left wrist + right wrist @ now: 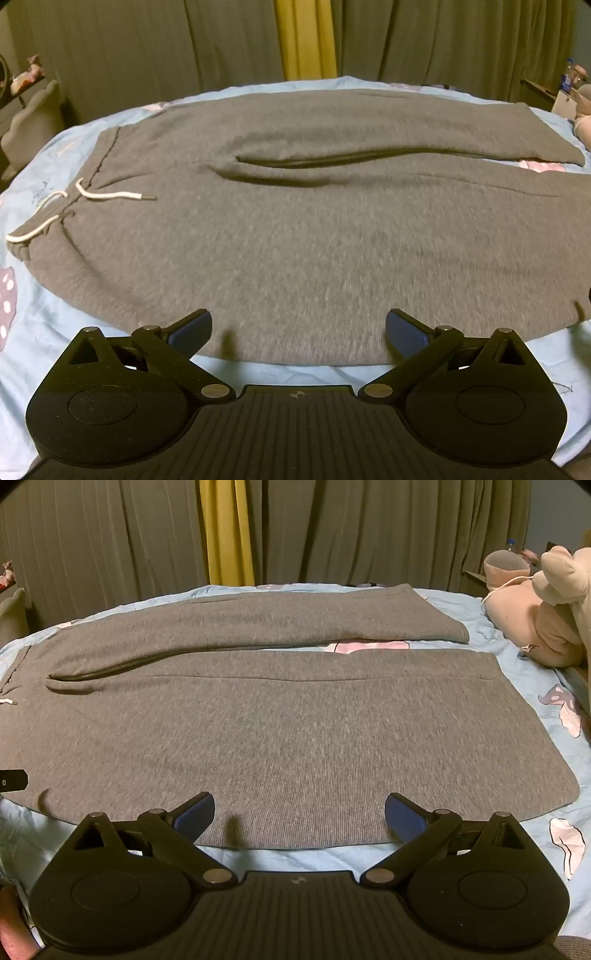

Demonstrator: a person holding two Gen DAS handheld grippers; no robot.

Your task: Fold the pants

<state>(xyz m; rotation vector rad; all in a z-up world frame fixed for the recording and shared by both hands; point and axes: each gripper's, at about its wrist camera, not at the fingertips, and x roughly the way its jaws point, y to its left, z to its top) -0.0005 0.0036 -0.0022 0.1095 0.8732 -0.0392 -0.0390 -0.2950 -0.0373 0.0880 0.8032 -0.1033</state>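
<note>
The grey sweatpants [295,229] lie flat on the blue bedsheet [33,317], long axis left to right, waistband on the left. The left gripper [298,328] and right gripper [299,810], both wide open and empty, hover over the near leg's edge; the left is nearer the waistband.

The left tool [298,328] is tilting downward with its jaws spread wide — nothing between the blue pads [192,330]. The right tool [299,812] is angling down likewise, jaws gaping — empty.
</note>
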